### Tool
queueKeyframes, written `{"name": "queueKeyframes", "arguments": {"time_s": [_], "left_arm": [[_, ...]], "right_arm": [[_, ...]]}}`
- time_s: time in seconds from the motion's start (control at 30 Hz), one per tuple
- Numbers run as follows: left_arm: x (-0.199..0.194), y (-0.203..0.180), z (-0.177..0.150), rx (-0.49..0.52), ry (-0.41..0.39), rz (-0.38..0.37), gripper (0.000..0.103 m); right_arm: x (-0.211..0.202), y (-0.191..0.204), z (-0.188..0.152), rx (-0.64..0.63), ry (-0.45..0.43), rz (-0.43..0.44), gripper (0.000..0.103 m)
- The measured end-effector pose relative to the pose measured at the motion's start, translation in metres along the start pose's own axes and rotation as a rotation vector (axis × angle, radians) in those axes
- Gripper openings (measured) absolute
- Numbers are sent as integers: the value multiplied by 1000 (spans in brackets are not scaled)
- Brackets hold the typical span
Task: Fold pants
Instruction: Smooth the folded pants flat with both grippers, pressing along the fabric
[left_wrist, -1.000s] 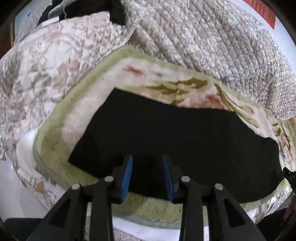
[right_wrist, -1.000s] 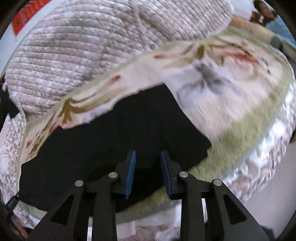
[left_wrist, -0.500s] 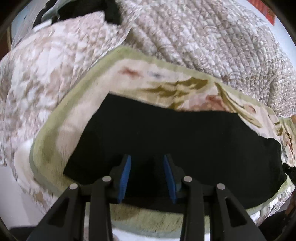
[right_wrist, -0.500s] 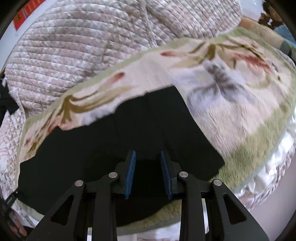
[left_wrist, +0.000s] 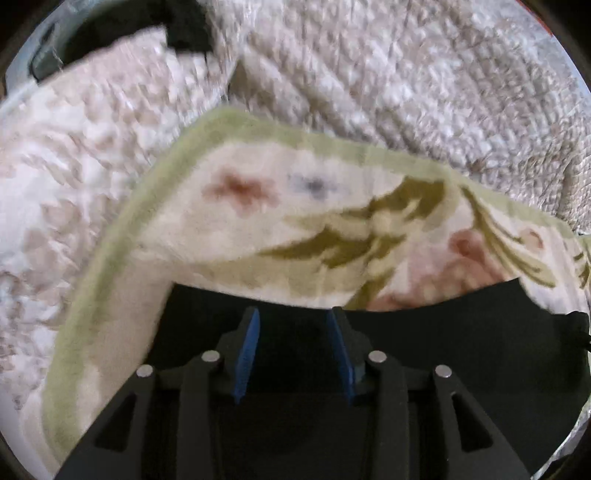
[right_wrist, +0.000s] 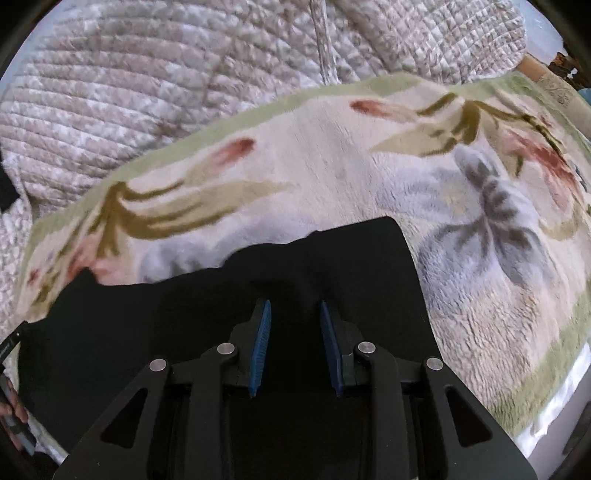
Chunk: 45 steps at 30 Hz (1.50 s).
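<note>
The black pants (left_wrist: 461, 350) lie flat on a floral fleece blanket (left_wrist: 258, 206), under and ahead of both grippers. Left gripper (left_wrist: 292, 350) fingers are opening over the cloth; right gripper (right_wrist: 295, 343) fingers stand narrowly apart, empty. The fabric looks soft, limp and light, best pinched at its far edge.

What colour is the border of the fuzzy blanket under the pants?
Pale green border around a cream floral blanket; clearest in the right wrist view.

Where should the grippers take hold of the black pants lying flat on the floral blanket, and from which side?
Judging by the pose, pinch the far edge of the black pants where it meets the floral blanket, coming down from above. The pants lie flat, so only an edge gives the pads a lip. Left gripper, jaws opening, nearer its straight edge; right gripper near the squared corner.
</note>
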<state>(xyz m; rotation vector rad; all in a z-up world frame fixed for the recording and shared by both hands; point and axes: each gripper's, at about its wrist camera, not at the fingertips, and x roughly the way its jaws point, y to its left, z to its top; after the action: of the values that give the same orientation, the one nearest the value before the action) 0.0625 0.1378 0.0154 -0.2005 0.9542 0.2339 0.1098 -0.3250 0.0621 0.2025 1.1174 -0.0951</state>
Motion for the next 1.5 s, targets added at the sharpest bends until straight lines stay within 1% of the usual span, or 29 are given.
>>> {"name": "queueKeyframes", "arguments": {"time_s": [0.03,0.07,0.13,0.2,0.27,0.33,0.43,0.53,0.63,0.67,0.73,0.77,0.83,0.9,0.93,0.97,1.03,1.07,1.13,1.17,1.2,1.23,1.3,1.37,1.43,1.47,1.5], "left_arm": [[4,2,-3,-2,-3,-2,42],[1,-2,-5,20,-34,10,43],[1,-10,-6,70,-34,35,48],[-2,-12,-7,70,-42,33,49],[-5,-9,-5,47,-41,15,49],[-11,-6,-2,25,-47,6,49],[-25,-8,-1,31,-79,3,49],[-44,-16,-8,40,-100,-29,49],[-64,-26,-23,65,-124,-59,49],[-70,-30,-32,76,-131,-70,49],[-81,-35,-52,90,-136,-94,49],[-84,-37,-63,94,-130,-109,49],[-85,-39,-86,105,-98,-112,49],[-76,-38,-106,117,-38,-121,49],[-73,-36,-111,117,-23,-113,49],[-77,-35,-115,117,-37,-108,49],[-90,-34,-117,124,-67,-109,49],[-96,-32,-118,117,-88,-104,49],[-100,-26,-121,97,-107,-82,51],[-98,-23,-123,87,-92,-76,52],[-93,-20,-126,78,-58,-74,52],[-90,-18,-127,76,-32,-70,52],[-97,-18,-126,85,-51,-70,52],[-102,-21,-124,74,-57,-109,52],[-100,-29,-125,89,-60,-118,52],[-96,-33,-126,103,-41,-117,52],[-92,-37,-128,109,-18,-128,52]], "right_arm": [[5,-3,0,17,10,7,28],[6,-5,0,28,7,14,28],[0,-5,2,30,-17,25,28],[-5,-7,2,47,-40,41,28],[-13,-7,4,52,-73,50,28],[-23,-8,6,51,-114,35,28],[-35,-11,8,60,-153,27,28],[-44,-2,3,36,-158,38,28],[-54,21,-16,-38,-161,57,28],[-56,26,-23,-47,-160,67,28],[-60,36,-45,-76,-148,105,33],[-60,39,-55,-89,-140,111,39],[-58,47,-76,-126,-114,121,40],[-50,51,-87,-149,-69,121,40],[-44,53,-92,-158,-41,116,40],[-42,54,-95,-162,-31,111,40],[-53,58,-99,-184,-57,115,40],[-59,59,-101,-186,-76,131,40],[-64,61,-108,-189,-91,150,41],[-60,64,-115,-212,-72,135,41],[-52,66,-120,-225,-30,112,41],[-48,68,-124,-224,-9,105,41],[-56,69,-127,-237,-38,113,41],[-66,70,-127,-233,-85,133,41],[-57,70,-125,-219,-47,142,41],[-47,71,-127,-225,3,125,41],[-48,73,-128,-233,-8,113,41]]}}
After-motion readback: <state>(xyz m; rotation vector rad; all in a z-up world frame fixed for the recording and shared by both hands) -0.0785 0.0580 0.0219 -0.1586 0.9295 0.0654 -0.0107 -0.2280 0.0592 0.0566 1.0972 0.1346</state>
